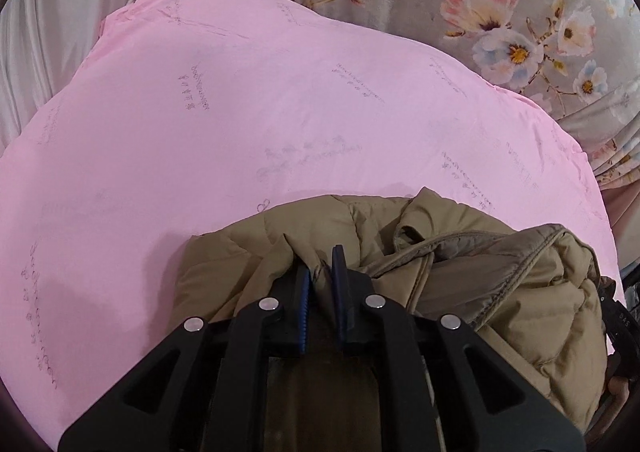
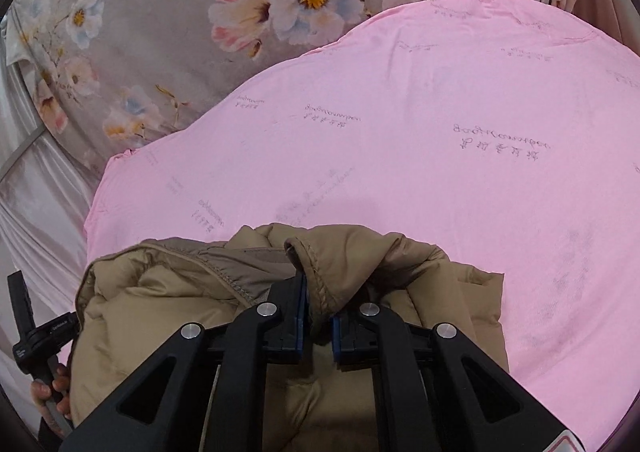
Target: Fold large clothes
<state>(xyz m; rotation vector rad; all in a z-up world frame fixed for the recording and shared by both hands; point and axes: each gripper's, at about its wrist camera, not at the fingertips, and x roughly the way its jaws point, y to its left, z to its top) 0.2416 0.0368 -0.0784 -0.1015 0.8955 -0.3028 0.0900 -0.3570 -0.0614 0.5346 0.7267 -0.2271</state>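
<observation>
I have the jacket (image 1: 460,276) pinched in both grippers, bunched low over the pink sheet (image 1: 240,123). My left gripper (image 1: 322,266) has its jaws nearly closed, only a thin fold of tan cloth between the pads, though from the wrist view I cannot be sure how hard they press on it. The right gripper (image 2: 318,294) is clamped tight on a stitched hem (image 2: 320,284) that curls up and over its fingertips.

The bulk of the jacket lies just ahead of and beneath both sets of fingers, puffed and crumpled, its far edge touching the sheet. Beyond the fingers the sheet is bare, and past it lies a flowered cover (image 2: 160,31). Off to the left of my right fingers I can see the other tool's handle with a hand (image 2: 52,392) round it, near the jacket's side.

What worries me most is the left hold: so little cloth sits in there that a tug could pull it free, and that side would slump and spoil the fold. The padding is slippery and springy, so it may also puff back open once laid. If I drag rather than lift, the sheet could ruck up underneath. The two holds look uneven too, so the fold line may come out skewed.
</observation>
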